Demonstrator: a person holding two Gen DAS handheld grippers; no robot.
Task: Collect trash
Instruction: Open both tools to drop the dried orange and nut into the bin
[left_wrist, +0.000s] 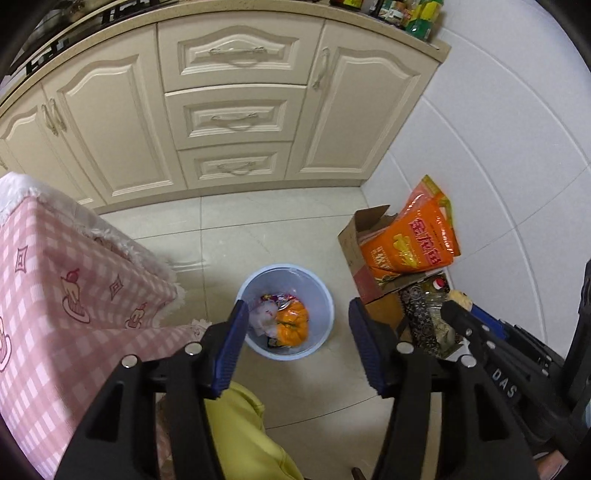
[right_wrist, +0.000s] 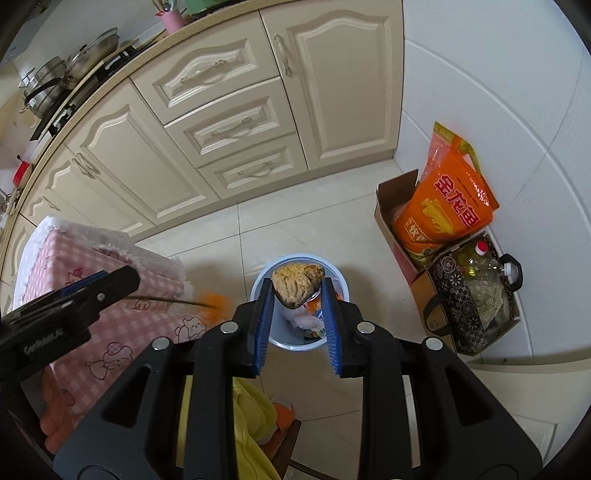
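Observation:
A pale blue bin (left_wrist: 325, 291) stands on the floor tiles with wrappers in it. My left gripper (left_wrist: 298, 306) hangs open above it, nothing pressed between its blue pads. Within the bin's outline, between the fingers, shows an orange pumpkin-shaped thing (left_wrist: 293, 323). In the right wrist view it is an orange blur (right_wrist: 218, 301) on a thin stem off the left gripper (right_wrist: 110, 284), so I cannot tell whether it lies in the bin. My right gripper (right_wrist: 297, 286) is shut on a brown crumbly lump (right_wrist: 295, 282) over the bin (right_wrist: 264, 280), and it shows too in the left wrist view (left_wrist: 460, 297).
A table under a pink checked cloth (left_wrist: 55, 295) stands left of the bin. Cream cabinets (left_wrist: 236, 110) run along the back. Against the white wall at right are a cardboard box (right_wrist: 391, 206) holding an orange bag (right_wrist: 450, 206) and a patterned bag (right_wrist: 454, 295). Yellow fabric (left_wrist: 243, 435) lies below the grippers.

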